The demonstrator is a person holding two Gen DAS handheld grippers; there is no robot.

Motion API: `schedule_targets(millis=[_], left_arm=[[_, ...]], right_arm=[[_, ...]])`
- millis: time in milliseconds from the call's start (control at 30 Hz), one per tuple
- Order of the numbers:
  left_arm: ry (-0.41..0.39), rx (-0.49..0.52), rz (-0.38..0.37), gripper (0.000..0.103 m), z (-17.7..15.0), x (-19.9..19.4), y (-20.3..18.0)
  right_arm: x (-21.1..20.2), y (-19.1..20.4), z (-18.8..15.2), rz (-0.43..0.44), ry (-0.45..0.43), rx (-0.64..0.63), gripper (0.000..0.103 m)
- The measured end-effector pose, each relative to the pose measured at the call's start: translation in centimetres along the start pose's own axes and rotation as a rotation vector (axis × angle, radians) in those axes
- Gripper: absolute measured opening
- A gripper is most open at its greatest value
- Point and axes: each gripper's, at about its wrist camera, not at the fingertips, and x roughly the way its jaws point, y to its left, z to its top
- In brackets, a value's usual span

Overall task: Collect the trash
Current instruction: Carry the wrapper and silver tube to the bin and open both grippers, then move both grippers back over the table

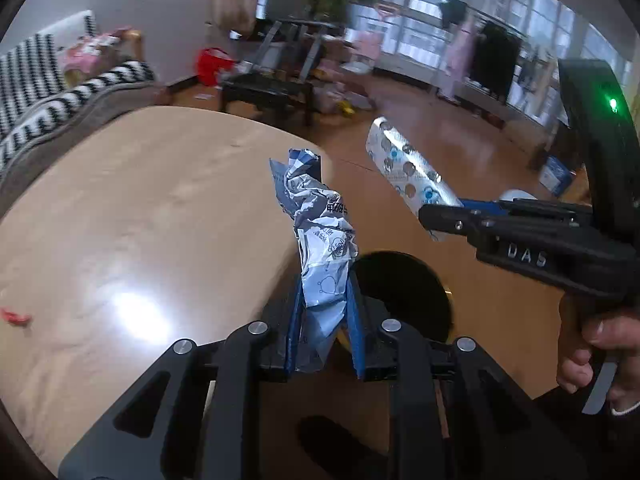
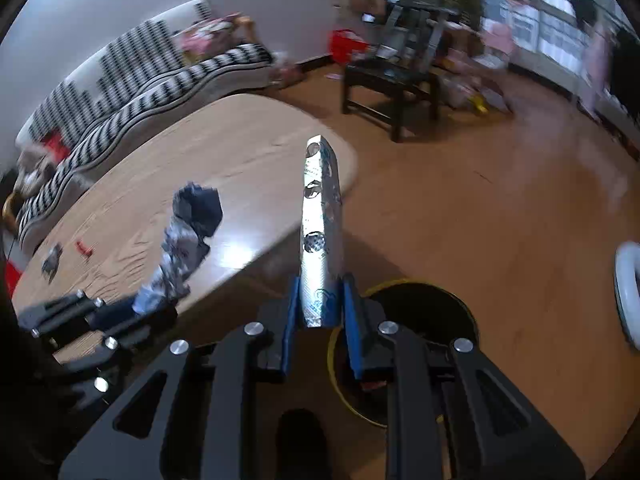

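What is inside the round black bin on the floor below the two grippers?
Nothing can be made out inside the bin: its opening looks dark. The right gripper and its silver wrapper cover the near part, so the contents stay unknown.

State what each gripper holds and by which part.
Left gripper pinches the crumpled blue-white wrapper by its lower end; right gripper pinches the silver wrapper by its near end.

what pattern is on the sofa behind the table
Black and white zigzag stripes on the sofa, clearest in the right wrist view.
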Motion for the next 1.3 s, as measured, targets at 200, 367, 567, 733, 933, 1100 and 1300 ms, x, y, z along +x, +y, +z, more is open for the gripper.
schedule_targets(millis=[200, 367, 567, 733, 933, 1100, 1300], left_arm=[[0.073, 0.009, -0.088, 0.020, 0.1, 4.5, -2.8], [0.111, 0.016, -0.123, 0.020, 0.3, 6.8, -4.2], [0.128, 0.024, -0.153, 0.020, 0.8, 8.3, -5.2], [0.139, 0.023, -0.161, 0.020, 1.0, 9.2, -6.2], [0.148, 0.019, -0.165, 0.020, 1.5, 10.2, -6.3], [0.161, 0.022, -0.167, 0.021, 1.4, 10.5, -6.6], [0.164, 0.019, -0.166, 0.041, 1.4, 10.7, -6.7]], right_arm=[[-0.3, -4.5, -1.7, -0.077, 0.050, 0.101, 0.022], [0.1, -6.9, -2.6, -0.116, 0.093, 0.147, 0.022], [0.8, -8.0, -2.9, -0.134, 0.121, 0.189, 0.023], [0.9, -7.9, -2.9, -0.138, 0.125, 0.193, 0.023], [1.4, -8.6, -2.6, -0.142, 0.129, 0.198, 0.025], [1.2, -8.7, -2.6, -0.147, 0.119, 0.204, 0.029], [1.0, -8.7, -2.7, -0.155, 0.109, 0.214, 0.040]])
